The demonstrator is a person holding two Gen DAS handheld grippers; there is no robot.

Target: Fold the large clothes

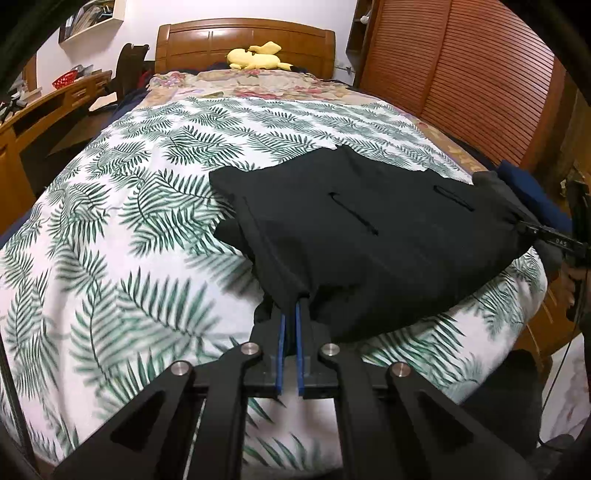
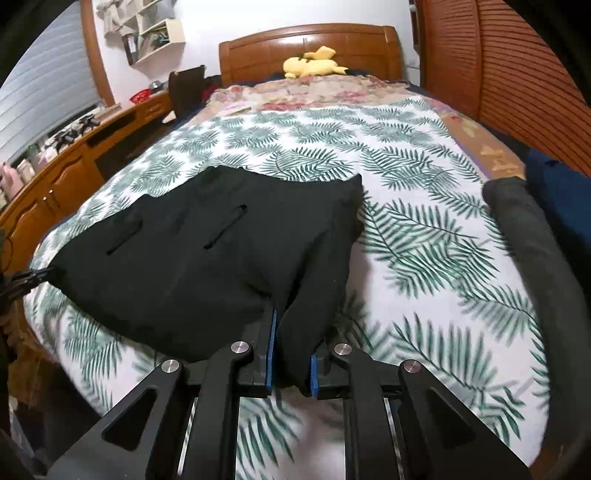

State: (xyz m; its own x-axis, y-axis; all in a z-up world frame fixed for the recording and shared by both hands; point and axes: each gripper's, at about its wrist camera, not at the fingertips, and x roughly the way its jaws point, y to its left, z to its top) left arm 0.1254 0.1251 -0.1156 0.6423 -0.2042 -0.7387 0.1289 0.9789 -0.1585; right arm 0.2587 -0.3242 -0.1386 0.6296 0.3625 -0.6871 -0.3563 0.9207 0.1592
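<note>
on leaf-print bedspread [image 1: 110, 221], black garment [image 1: 369, 240] hangs stretched, both claws [image 1: 291, 306] [image 2: 291, 325] clamped on its edge.

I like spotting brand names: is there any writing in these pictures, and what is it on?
"DAS": white letters on the right gripper, seen from the left wrist; they may be only part of a word.
Shelf items: too small and blurred to read.
Nothing readable elsewhere.

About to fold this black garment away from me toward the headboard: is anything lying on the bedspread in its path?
Nothing visible does. Both grippers, left and right, are shut on the black garment, and the leaf-print bedspread beyond it shows bare. The yellow plush toy lies far off by the headboard.
</note>
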